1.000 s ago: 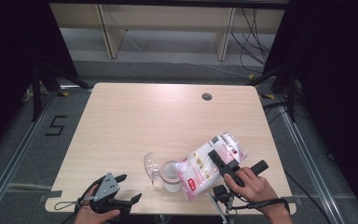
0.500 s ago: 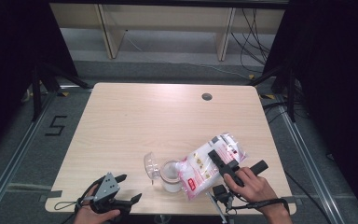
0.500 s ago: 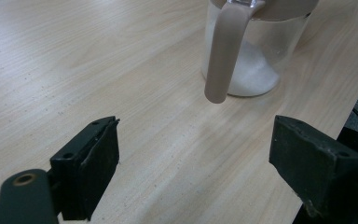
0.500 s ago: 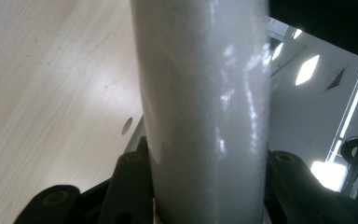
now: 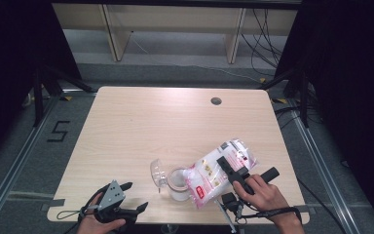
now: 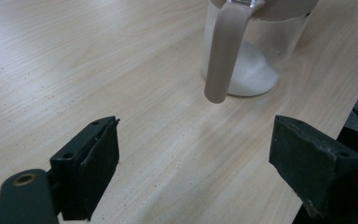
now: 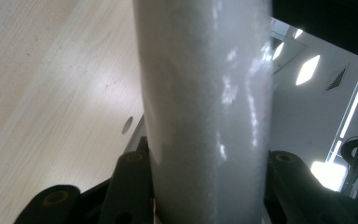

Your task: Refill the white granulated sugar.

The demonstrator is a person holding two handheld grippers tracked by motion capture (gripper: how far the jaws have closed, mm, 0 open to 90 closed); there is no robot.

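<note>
In the high view a clear bag of white grains with a red-and-white label lies tilted, its lower end over the mouth of a clear jar. My right gripper is shut on the bag's upper half. The right gripper view has the bag clamped between both black jaws. The jar's clear lid hangs open to its left. My left gripper rests open near the table's front edge, left of the jar. In the left gripper view the jar holds white grains, with a beige strap hanging down its side, beyond my left gripper.
The light wooden table has a round cable hole at the back right. Its front edge runs just under both hands. Shelving and cables stand behind the table, and dark curtains hang on both sides.
</note>
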